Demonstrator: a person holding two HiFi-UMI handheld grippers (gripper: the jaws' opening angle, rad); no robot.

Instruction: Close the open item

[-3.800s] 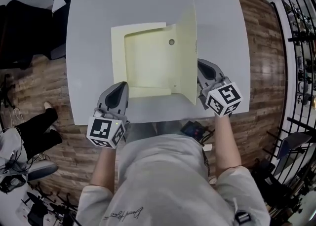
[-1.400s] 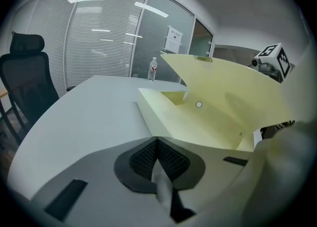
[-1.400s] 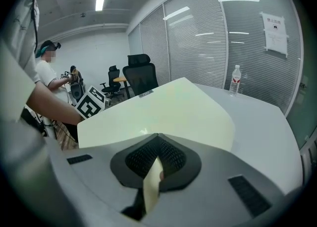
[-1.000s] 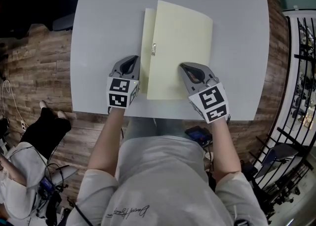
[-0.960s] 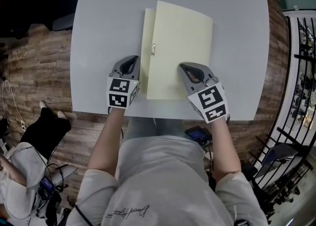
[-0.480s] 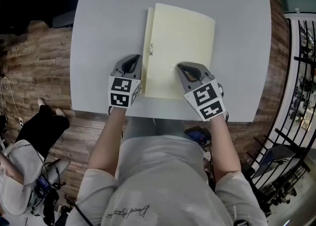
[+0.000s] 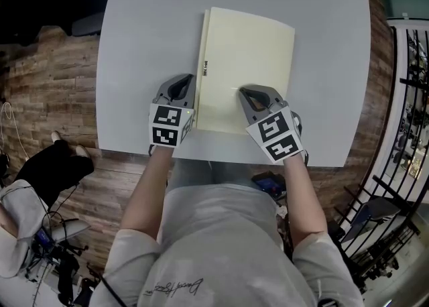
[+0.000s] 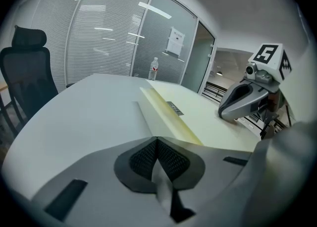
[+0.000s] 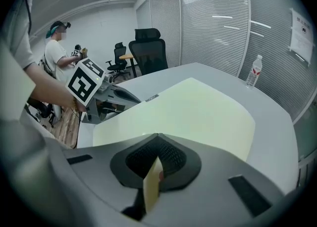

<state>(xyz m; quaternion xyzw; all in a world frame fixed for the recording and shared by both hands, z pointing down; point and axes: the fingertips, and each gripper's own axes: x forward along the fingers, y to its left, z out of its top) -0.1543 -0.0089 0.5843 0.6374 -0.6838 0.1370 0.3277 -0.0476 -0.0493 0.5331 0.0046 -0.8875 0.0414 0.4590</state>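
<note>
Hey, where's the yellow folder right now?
In the head view the folder lies closed on the grey table, left gripper beside its near left edge, right gripper over its near right part.

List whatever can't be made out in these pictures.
Print on the spine label: too small, head view.
Inside of the folder: hidden, it lies shut, all views.
Folder's near right corner: covered by the right gripper, head view.
Text of the notice on the glass wall: too small, left gripper view.
</note>
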